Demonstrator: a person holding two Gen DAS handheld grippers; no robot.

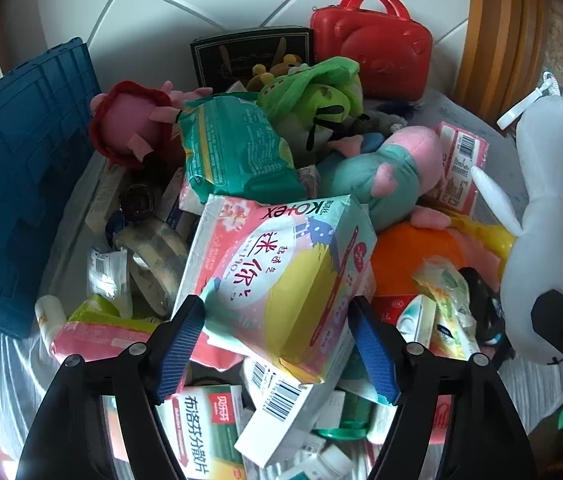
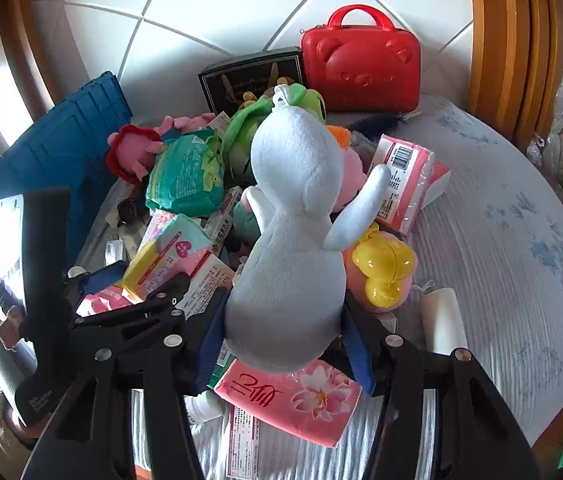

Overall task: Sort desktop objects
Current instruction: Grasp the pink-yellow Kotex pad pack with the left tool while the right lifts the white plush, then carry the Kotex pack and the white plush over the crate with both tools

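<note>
A heap of toys, tissue packs and boxes lies on a table with a striped cloth point(image 2: 501, 240). My left gripper point(image 1: 277, 348) is shut on a pink and teal Kotex pack point(image 1: 281, 276), its blue pads pressing both sides, held above the heap. My right gripper point(image 2: 285, 344) is shut on a white plush rabbit point(image 2: 297, 248), gripping its lower body; the rabbit stands upright over the pile. The rabbit also shows at the right in the left wrist view point(image 1: 545, 216). The left gripper's body shows at the left of the right wrist view point(image 2: 129, 320).
A blue crate point(image 1: 21, 184) stands at the left edge. A red bear case point(image 2: 361, 68) and a black box point(image 2: 249, 76) stand at the back. Pink tissue packs point(image 2: 293, 404), a green pack point(image 1: 233, 152), plush toys point(image 1: 393, 176) and medicine boxes point(image 1: 205, 432) fill the pile.
</note>
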